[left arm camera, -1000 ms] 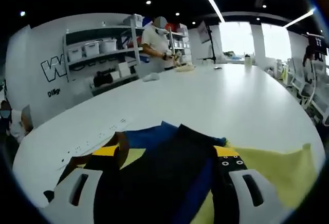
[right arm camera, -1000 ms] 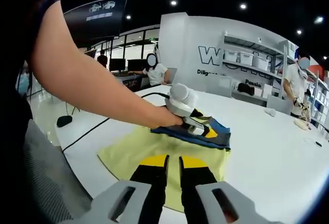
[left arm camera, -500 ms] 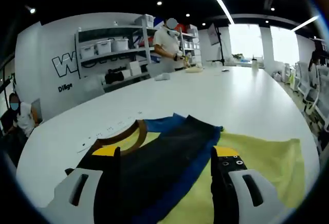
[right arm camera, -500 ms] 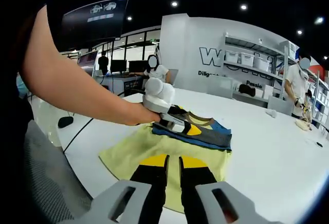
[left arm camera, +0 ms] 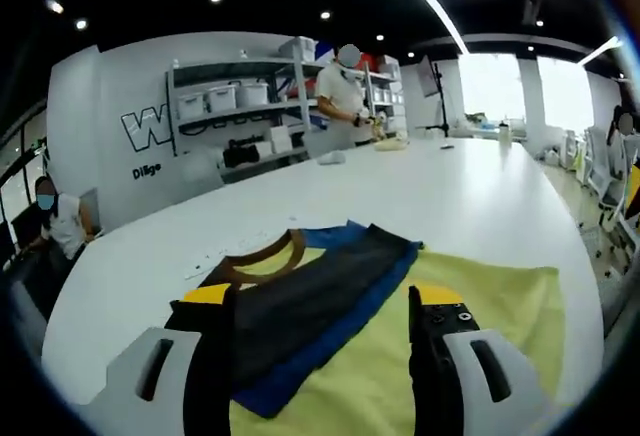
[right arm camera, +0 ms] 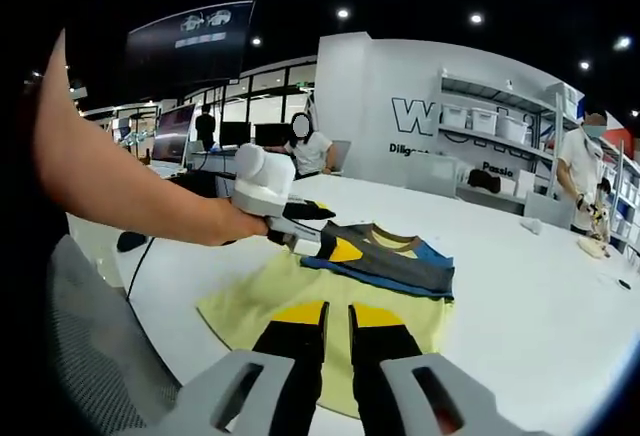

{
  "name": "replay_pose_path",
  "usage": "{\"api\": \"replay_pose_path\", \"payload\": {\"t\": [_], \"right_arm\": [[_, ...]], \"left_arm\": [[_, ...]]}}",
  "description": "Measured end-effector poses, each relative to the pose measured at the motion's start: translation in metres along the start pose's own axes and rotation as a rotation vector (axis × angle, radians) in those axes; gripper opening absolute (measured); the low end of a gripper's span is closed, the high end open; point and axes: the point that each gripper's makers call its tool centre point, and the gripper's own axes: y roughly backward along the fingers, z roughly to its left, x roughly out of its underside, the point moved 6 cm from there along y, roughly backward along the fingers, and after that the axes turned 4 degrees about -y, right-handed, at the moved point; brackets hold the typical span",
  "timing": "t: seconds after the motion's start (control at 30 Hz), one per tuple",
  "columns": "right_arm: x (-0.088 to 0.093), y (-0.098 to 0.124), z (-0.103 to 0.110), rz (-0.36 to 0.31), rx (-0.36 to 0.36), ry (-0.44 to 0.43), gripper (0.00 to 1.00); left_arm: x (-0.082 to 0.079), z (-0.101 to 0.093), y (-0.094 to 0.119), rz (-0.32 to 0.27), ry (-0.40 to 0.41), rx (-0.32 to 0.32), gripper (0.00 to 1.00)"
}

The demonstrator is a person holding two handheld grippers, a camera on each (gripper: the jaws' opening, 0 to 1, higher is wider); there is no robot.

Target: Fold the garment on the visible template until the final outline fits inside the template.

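A folded garment (left arm camera: 300,301), dark grey with blue edges and a brown collar, lies flat on the yellow template cloth (left arm camera: 480,306) on the white table. My left gripper (left arm camera: 320,301) stands open just above and behind it, with nothing between its wide-spread jaws. In the right gripper view a hand holds that left gripper (right arm camera: 315,231) at the left end of the garment (right arm camera: 395,261), its jaws apart. My right gripper (right arm camera: 336,318) hovers over the near edge of the template (right arm camera: 250,301), shut and holding nothing.
The white table (right arm camera: 540,296) stretches far to the right and back. A person's arm (right arm camera: 120,186) crosses the left of the right gripper view. A person (left arm camera: 345,91) stands by shelves (left arm camera: 240,116) at the table's far end, with small items near them.
The left gripper has drawn back off the garment toward the left, leaving the garment lying folded on the template. The right gripper has stayed in place.
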Motion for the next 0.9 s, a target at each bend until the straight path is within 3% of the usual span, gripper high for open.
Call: {"api": "replay_pose_path", "payload": {"t": [0.43, 0.73, 0.9], "right_arm": [[0.001, -0.001, 0.002, 0.006, -0.017, -0.011, 0.04], [0.003, -0.002, 0.0, 0.02, -0.019, -0.027, 0.04], [0.005, -0.002, -0.005, 0.037, -0.003, -0.041, 0.1]], "left_arm": [[0.007, -0.014, 0.062, -0.02, 0.035, -0.031, 0.66], [0.003, -0.024, 0.096, -0.023, 0.076, -0.039, 0.66], [0.003, -0.032, 0.117, -0.007, 0.109, -0.048, 0.66]]}}
